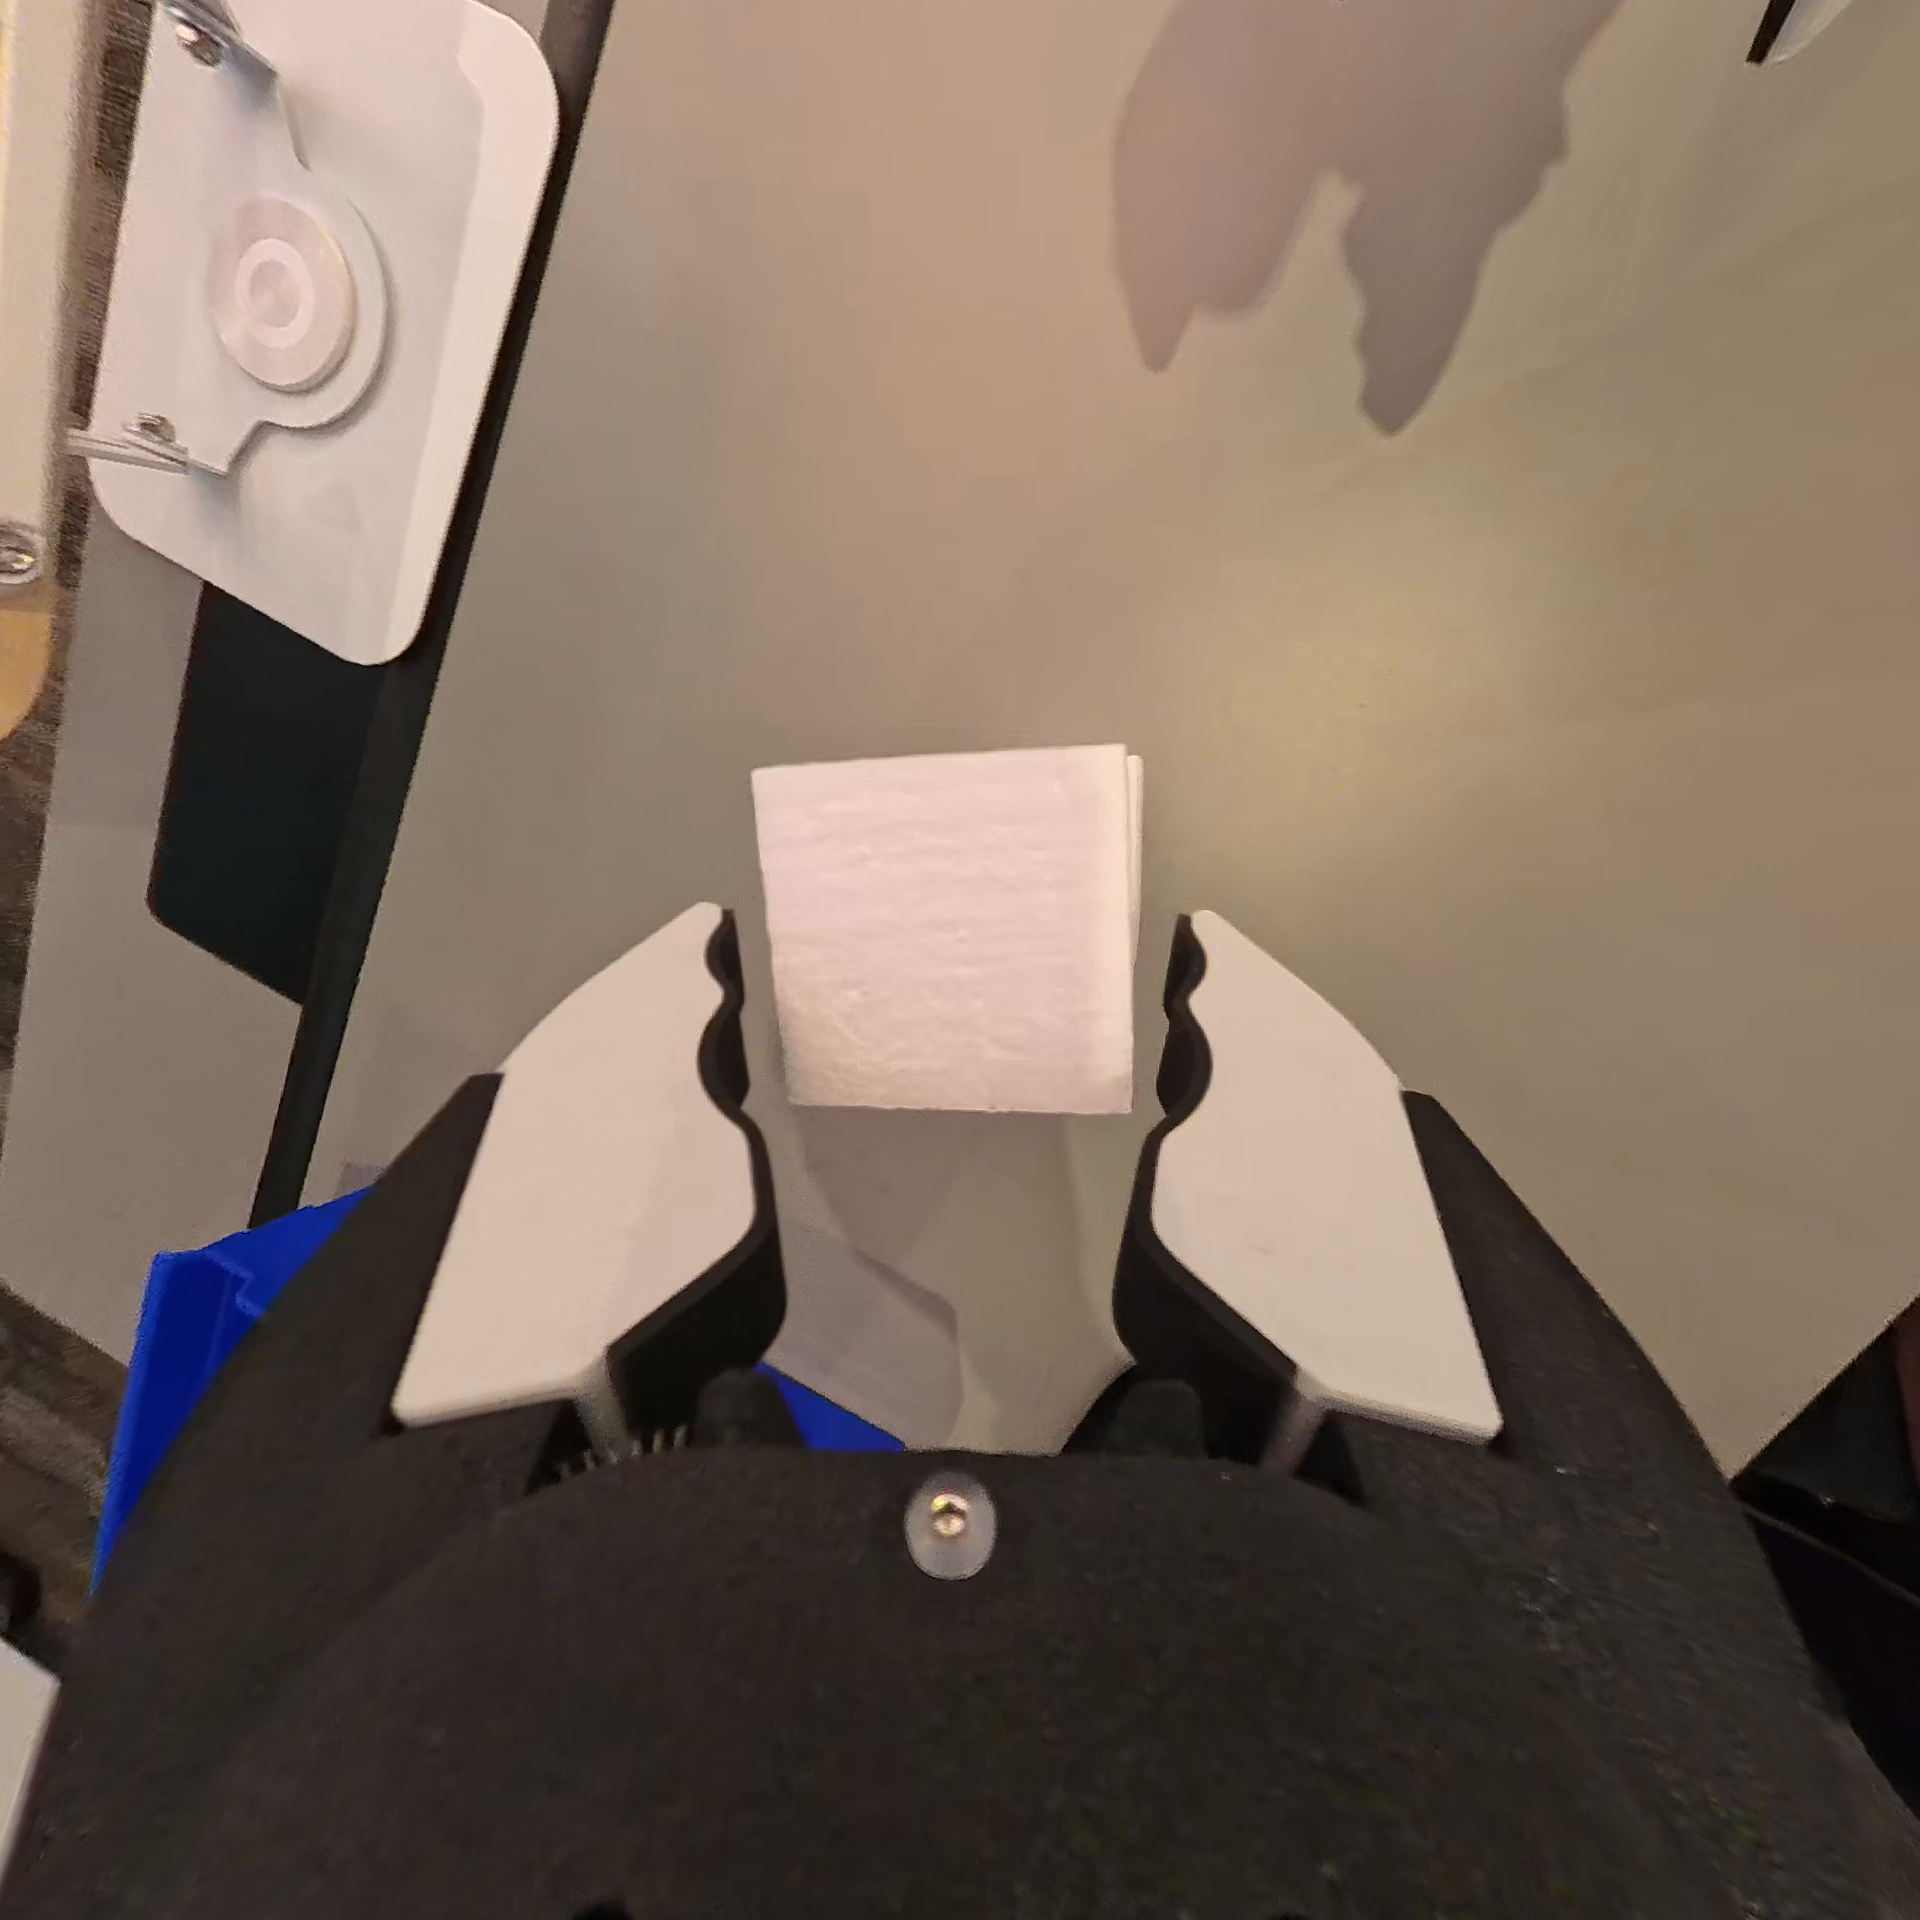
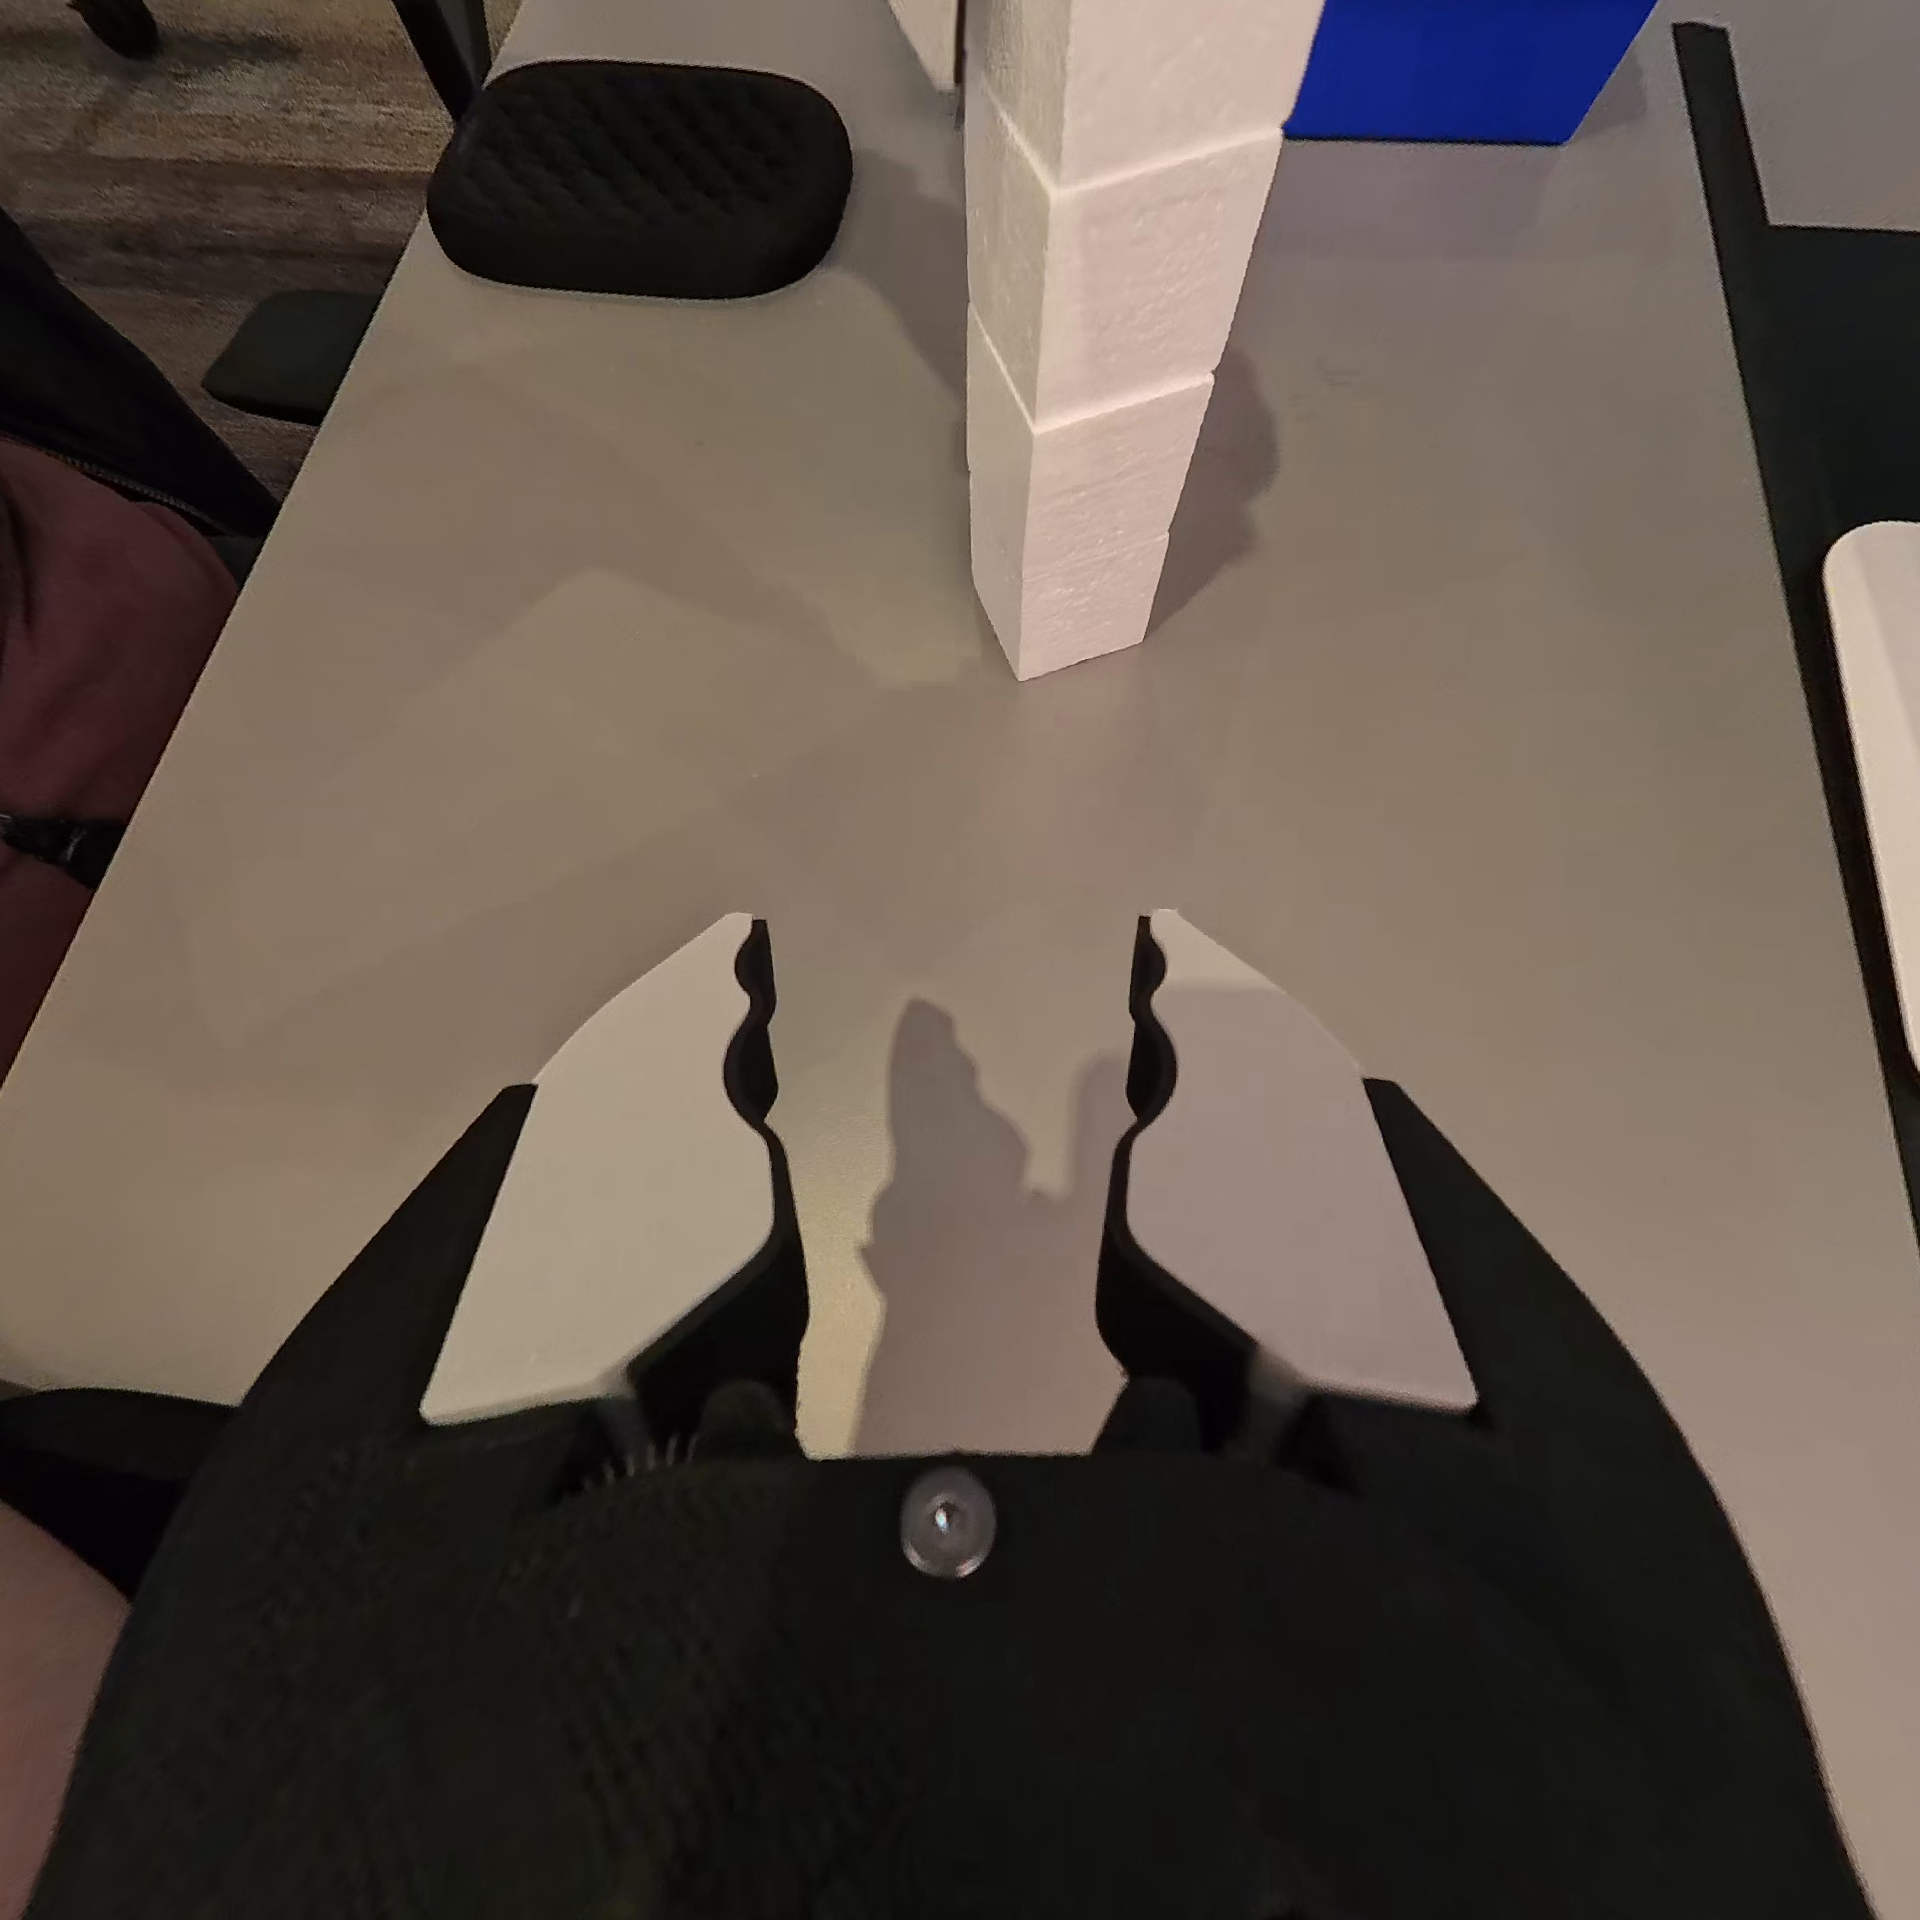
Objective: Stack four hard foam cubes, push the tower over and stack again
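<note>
A tower of white hard foam cubes [image 2: 1101,416] stands upright on the grey table [image 2: 623,779]; its top runs out of the right wrist view. In the left wrist view I look straight down on the top cube [image 1: 945,925]. My left gripper [image 1: 951,925] is open, with one finger on each side of that top cube and a thin gap on both sides. My right gripper [image 2: 951,925] is open and empty, low over the table, on the near side of the tower with bare table between them.
A black padded oval rest [image 2: 639,177] lies at the far left of the table. A blue box [image 2: 1455,62] stands behind the tower and also shows in the left wrist view [image 1: 208,1351]. A white tray [image 2: 1881,790] and a black strip [image 2: 1766,312] are at the right. A white device [image 1: 301,312] lies off the table's left edge. Spacing between my two grippers at the tips: around 20 cm.
</note>
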A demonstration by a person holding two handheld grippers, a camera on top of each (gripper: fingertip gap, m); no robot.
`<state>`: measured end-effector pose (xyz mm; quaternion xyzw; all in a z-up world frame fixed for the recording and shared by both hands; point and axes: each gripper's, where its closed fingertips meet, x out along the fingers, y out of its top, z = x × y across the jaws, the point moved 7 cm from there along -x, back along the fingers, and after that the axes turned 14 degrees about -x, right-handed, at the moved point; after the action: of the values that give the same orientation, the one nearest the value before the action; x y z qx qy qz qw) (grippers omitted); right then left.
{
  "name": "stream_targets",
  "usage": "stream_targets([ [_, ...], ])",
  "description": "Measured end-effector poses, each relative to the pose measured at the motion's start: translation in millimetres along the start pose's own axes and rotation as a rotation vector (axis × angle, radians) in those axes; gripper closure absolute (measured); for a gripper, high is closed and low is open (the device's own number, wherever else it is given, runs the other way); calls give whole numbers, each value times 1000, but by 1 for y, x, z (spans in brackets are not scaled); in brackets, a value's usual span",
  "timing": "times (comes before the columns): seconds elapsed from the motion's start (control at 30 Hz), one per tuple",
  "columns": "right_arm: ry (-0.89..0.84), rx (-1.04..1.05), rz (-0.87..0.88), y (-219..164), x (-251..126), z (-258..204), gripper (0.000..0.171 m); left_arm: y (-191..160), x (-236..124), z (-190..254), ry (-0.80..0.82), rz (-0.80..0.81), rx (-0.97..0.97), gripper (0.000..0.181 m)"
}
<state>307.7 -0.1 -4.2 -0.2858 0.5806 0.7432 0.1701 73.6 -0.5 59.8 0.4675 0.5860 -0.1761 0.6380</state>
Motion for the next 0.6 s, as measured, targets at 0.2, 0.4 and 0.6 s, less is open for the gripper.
stream_targets([
  [0.2, -1, 18, 8, -6, -3, 1, 104, -5, -37, -9, -2, 272, -90, 89],
  [0.4, -18, 45, 54, -11, -14, 3, 104, -74, -74, -25, 95, 811, -363, 105],
  [0.6, 14, 102, 54, -25, -9, 6, 106, -136, 35, 1, -309, 731, -600, 181],
])
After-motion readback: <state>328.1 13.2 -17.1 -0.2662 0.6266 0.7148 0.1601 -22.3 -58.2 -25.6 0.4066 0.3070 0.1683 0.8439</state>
